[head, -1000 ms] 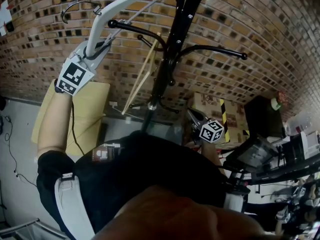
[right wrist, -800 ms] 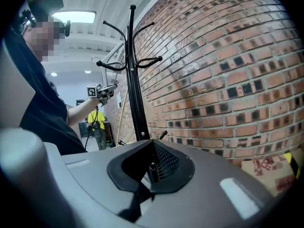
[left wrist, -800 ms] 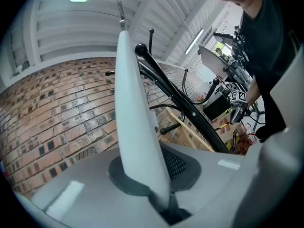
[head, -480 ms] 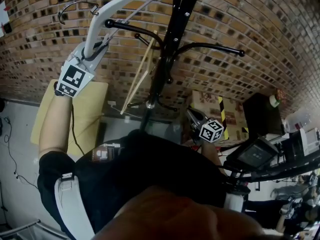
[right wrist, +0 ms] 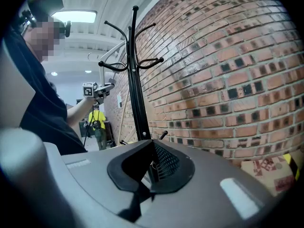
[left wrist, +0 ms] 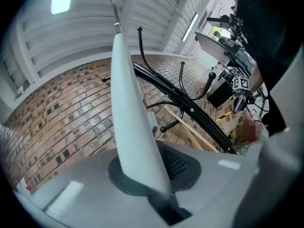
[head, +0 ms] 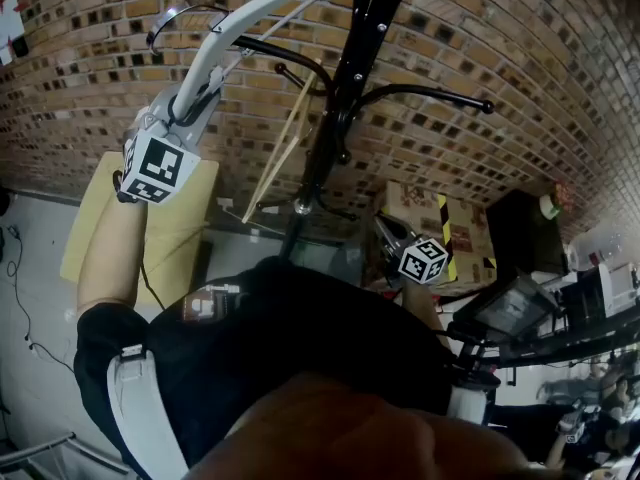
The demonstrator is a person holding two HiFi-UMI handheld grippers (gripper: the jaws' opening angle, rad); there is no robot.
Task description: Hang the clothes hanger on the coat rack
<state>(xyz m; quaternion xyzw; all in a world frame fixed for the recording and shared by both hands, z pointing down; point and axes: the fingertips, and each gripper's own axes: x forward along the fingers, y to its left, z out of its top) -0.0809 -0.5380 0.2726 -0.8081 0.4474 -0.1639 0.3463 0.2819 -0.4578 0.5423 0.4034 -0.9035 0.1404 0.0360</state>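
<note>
A white clothes hanger (head: 262, 8) with a wire hook (head: 180, 13) slants up to the right at the top of the head view. My left gripper (head: 190, 103) is shut on its lower end. The jaws are opening slightly, with the hanger (left wrist: 130, 113) still between them. The hook hangs close to the tip of a left peg (head: 262, 52) of the black coat rack (head: 340, 98); whether it rests on the peg I cannot tell. My right gripper (head: 385, 230) is held low near the pole (right wrist: 137, 94), shut and empty (right wrist: 149, 167).
A brick wall (head: 480, 58) stands behind the rack. Wooden sticks (head: 285, 143) lean on it beside the pole. A yellow cushion (head: 170, 218) lies at the left, a cardboard box (head: 440, 213) and a black box (head: 525, 228) at the right. A person in yellow (right wrist: 97, 122) stands far off.
My left gripper has shifted right and rolled a little, carrying the hanger's hook closer to the peg's tip. The right gripper has stayed still.
</note>
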